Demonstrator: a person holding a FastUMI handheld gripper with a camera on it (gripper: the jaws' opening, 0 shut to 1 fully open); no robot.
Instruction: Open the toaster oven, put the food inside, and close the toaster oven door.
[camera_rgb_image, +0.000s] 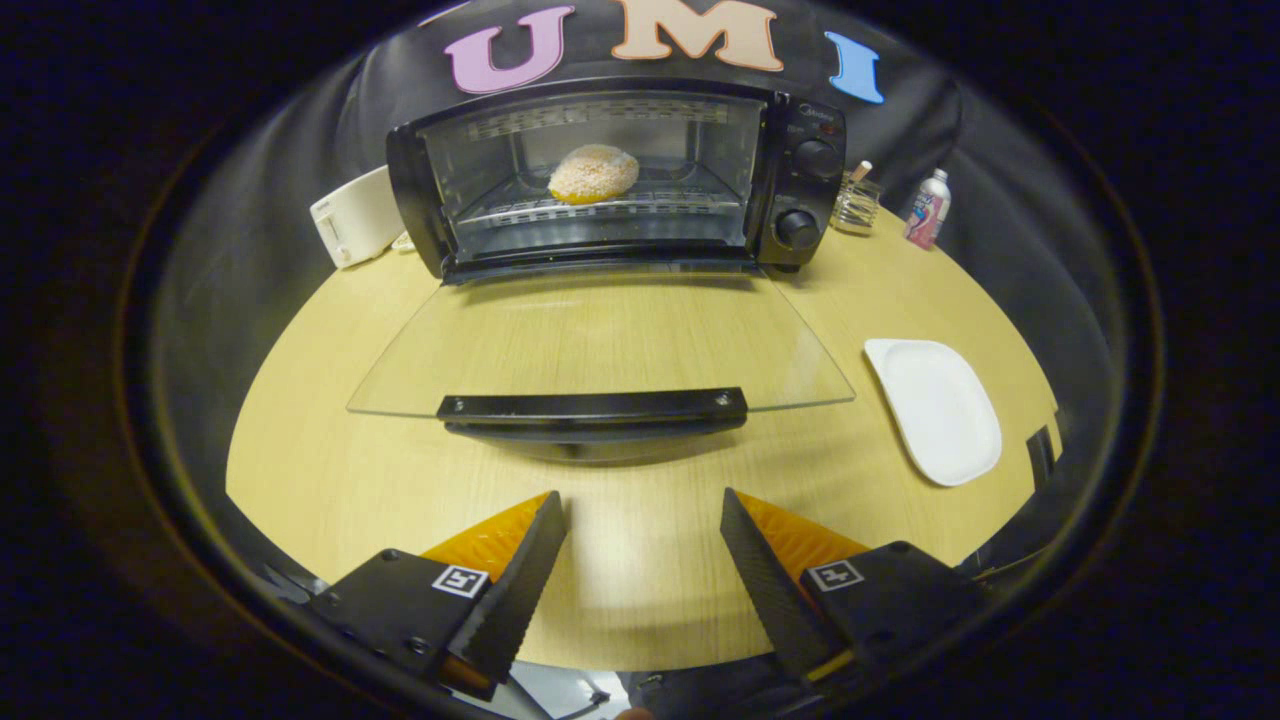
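Gripper (643, 500) spread, empty, before lowered glass door (600, 345); bun (594, 173) inside toaster oven (800, 150).

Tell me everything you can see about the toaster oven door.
The toaster oven door is clear glass with a black bar handle along its front edge. It is fully open, folded down flat from the toaster oven, just above the wooden table. The open gripper is just short of the handle, not touching it.
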